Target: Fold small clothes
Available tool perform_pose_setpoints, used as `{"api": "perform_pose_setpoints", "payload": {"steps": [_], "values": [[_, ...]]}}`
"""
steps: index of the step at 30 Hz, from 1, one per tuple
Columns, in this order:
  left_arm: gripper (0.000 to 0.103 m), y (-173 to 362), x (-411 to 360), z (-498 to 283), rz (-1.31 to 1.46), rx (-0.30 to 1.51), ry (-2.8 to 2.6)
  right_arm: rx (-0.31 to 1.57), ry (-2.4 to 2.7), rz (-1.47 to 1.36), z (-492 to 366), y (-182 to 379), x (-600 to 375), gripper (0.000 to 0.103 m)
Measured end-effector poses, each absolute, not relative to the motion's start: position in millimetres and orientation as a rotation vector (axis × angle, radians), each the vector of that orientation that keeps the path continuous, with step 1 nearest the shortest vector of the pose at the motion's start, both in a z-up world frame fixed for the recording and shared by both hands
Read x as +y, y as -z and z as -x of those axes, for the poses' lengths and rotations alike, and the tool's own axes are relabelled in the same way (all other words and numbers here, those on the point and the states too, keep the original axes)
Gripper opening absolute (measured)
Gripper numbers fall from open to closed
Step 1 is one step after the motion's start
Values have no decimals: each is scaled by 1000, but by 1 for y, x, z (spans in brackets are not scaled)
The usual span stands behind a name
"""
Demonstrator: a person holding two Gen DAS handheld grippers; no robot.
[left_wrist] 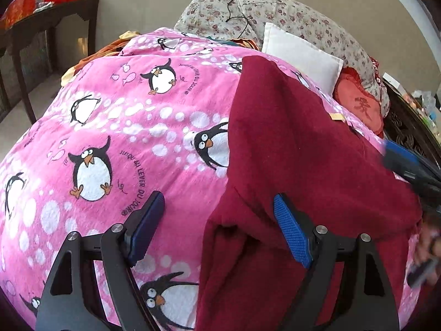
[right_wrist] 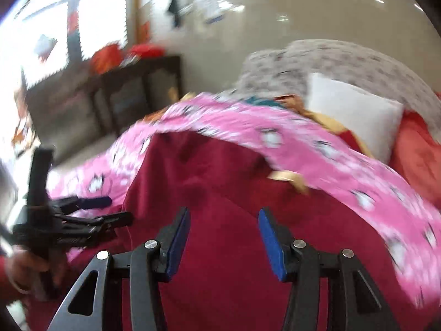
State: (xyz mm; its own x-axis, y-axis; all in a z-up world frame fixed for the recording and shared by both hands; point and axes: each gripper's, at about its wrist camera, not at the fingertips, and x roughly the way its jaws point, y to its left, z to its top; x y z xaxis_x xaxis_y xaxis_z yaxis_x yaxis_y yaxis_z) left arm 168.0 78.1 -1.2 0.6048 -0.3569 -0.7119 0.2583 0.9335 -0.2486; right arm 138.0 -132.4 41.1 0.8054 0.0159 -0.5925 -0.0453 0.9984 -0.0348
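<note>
Two tools hover with jaws apart, gripping nothing: the left tool [left_wrist: 219,220] wide over the edge of the maroon garment [left_wrist: 303,151], the right tool [right_wrist: 224,237] narrower; the garment lies on the pink penguin blanket [left_wrist: 124,127]

Right claw [right_wrist: 223,241] parted, empty, above maroon garment [right_wrist: 220,187] (pink penguin blanket [right_wrist: 344,154] beyond)

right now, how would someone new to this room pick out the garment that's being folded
Start at the bed covered by the pink penguin blanket. Spread over its right side in the left wrist view, in front of the white pillow, lies the maroon garment. It is the only plain dark red cloth on the blanket, unpatterned beside the penguins and the floral quilt behind.
</note>
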Motion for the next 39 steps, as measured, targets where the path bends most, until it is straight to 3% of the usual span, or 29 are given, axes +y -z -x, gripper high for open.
{"api": "perform_pose_setpoints", "payload": {"steps": [2,3,5,7,12,15,18,20,26,31,36,39], "values": [[82,2,79,-167,129,843,363,665,-9,116,-165,-25,-124,45],[82,2,79,-167,134,841,365,668,-3,148,-171,-19,-121,38],[82,3,81,-167,143,835,371,694,14,203,-182,-8,-120,14],[82,3,84,-167,157,830,377,681,1,206,-179,-7,-119,5],[82,3,90,-169,208,821,380,592,62,159,-175,-31,-131,3],[82,4,84,-168,173,809,364,648,99,104,-193,-20,-138,4],[82,1,82,-167,157,812,362,634,125,107,-187,-20,-135,13],[82,-4,86,-166,169,812,366,644,115,87,-164,-33,-141,40],[82,-23,78,-166,154,771,382,639,314,-5,-56,-39,-196,42],[82,3,51,-179,79,866,384,654,430,-124,-19,-2,-255,42],[82,-4,47,-165,33,846,372,563,397,-210,30,-39,-271,42],[82,-12,55,-155,81,828,374,536,657,-255,82,-48,-311,53]]}}
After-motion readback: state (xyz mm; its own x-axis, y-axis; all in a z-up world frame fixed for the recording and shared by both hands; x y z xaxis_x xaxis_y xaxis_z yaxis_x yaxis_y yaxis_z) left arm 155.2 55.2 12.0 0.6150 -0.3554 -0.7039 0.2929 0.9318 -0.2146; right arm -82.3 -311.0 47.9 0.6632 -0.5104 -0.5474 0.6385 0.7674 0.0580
